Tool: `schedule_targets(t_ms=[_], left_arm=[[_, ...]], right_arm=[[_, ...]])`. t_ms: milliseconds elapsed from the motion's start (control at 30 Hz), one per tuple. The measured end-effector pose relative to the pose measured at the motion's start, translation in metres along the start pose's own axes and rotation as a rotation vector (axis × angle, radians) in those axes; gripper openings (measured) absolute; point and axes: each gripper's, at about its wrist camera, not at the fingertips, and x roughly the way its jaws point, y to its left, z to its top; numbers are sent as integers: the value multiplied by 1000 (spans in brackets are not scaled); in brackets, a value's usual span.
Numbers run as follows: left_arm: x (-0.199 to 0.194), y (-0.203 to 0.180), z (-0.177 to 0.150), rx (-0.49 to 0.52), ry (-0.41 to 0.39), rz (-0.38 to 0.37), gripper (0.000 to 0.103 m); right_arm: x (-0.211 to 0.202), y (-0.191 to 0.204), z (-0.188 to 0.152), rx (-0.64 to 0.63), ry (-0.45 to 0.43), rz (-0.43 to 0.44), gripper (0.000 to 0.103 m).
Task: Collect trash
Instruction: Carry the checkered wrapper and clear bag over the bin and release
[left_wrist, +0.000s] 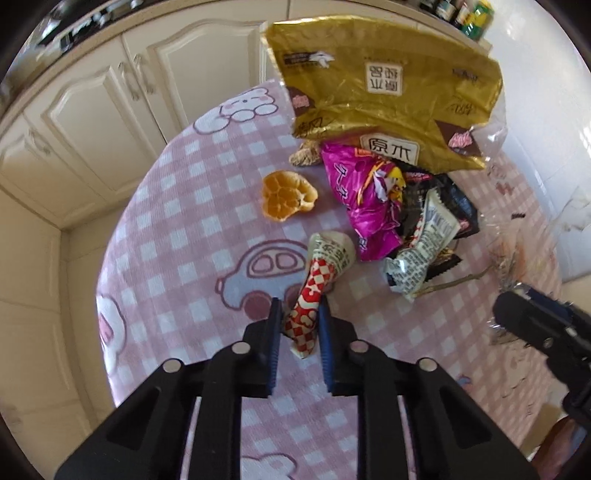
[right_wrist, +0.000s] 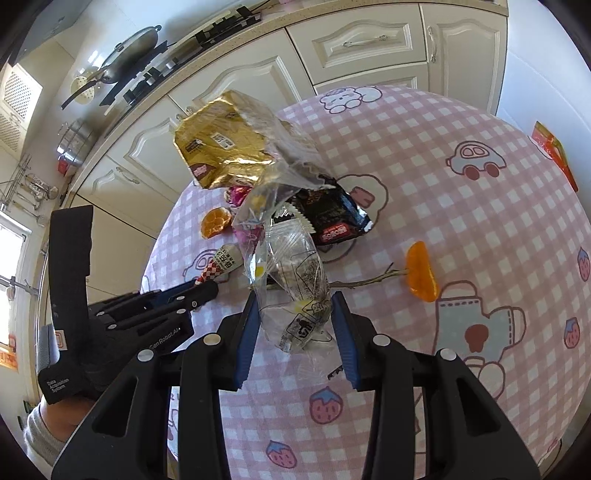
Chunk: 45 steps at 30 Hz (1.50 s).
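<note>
A pile of trash lies on the pink checked tablecloth (left_wrist: 177, 206): a gold bag (left_wrist: 384, 88), a magenta wrapper (left_wrist: 362, 199), a black packet (right_wrist: 332, 214), a white printed wrapper (left_wrist: 421, 254) and orange peel (left_wrist: 288, 195). My left gripper (left_wrist: 298, 314) has its pads on either side of a red-and-white checked cone wrapper (left_wrist: 314, 291), seemingly closed on it. My right gripper (right_wrist: 295, 306) straddles a clear plastic bag (right_wrist: 295, 266); its jaws stand apart around the bag. The right gripper also shows in the left wrist view (left_wrist: 524, 317).
Another orange peel (right_wrist: 421, 273) and a thin twig (right_wrist: 365, 280) lie to the right of the pile. A red packet (right_wrist: 554, 151) sits at the table's far right edge. Cream cabinets (left_wrist: 92, 122) stand beyond the table. The left gripper (right_wrist: 199, 291) shows in the right wrist view.
</note>
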Motion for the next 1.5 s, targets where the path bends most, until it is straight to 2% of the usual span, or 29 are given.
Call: schedule_targets(t_ms=[167,367,633,833,1067,1267,1500], left_arm=[[-24,25,-22,-115,-12,-90,17],[-57,60,-51,-192,-37,-87,17],[-101,138,-114,-335,-65,-19,17],[-137,210,-170,-451,-79,33,17],[-161,286,-222,-584,-67,92,17],[-176,329,-255,-646,-73,115,17],[-178,352,-271,-674,-70,117,17]], right_arm=[[-6,21,-3,-32,-9,11,37],[-7,63,-13,-89,-2,44,37],[8,147,-33,-209,39,107,37],[29,221,-68,-302,94,167,37],[62,301,-106,-395,163,213,37],[86,344,-123,-433,199,229,39],[108,370,-131,-445,212,200,46]])
